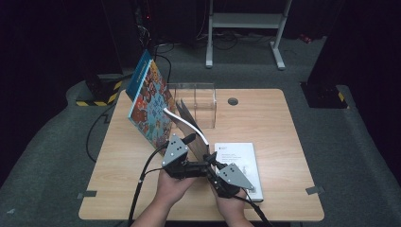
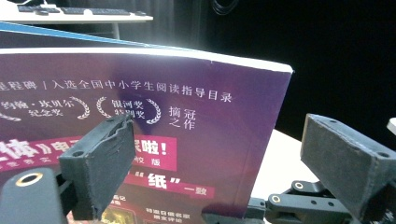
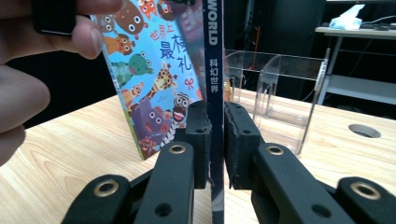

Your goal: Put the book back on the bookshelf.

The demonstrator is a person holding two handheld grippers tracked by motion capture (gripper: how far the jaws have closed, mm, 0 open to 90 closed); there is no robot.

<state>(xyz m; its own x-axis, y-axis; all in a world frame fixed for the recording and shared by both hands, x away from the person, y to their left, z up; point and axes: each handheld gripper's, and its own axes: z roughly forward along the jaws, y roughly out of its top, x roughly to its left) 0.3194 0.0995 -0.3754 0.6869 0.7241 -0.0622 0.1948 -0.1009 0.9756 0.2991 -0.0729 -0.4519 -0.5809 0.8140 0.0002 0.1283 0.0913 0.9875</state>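
Note:
A purple-covered book (image 1: 191, 132) stands on edge near the table's middle, tilted back toward a colourful picture book (image 1: 150, 101). My right gripper (image 1: 211, 161) is shut on the purple book; in the right gripper view its jaws (image 3: 215, 135) pinch the dark spine (image 3: 214, 70). My left gripper (image 1: 197, 150) is just left of it, open. In the left gripper view the purple cover (image 2: 177, 126) faces me. One pad (image 2: 102, 170) sits in front of the cover and the other pad (image 2: 345, 163) lies beyond the book's edge; neither presses on it.
The picture book (image 3: 149, 84) stands on edge, leaning at the left. A clear acrylic holder (image 1: 196, 101) stands behind the books. A white book (image 1: 241, 163) lies flat by my right hand. A round hole (image 1: 232, 100) is in the table's far side. Fingers (image 3: 28, 93) show close on the left.

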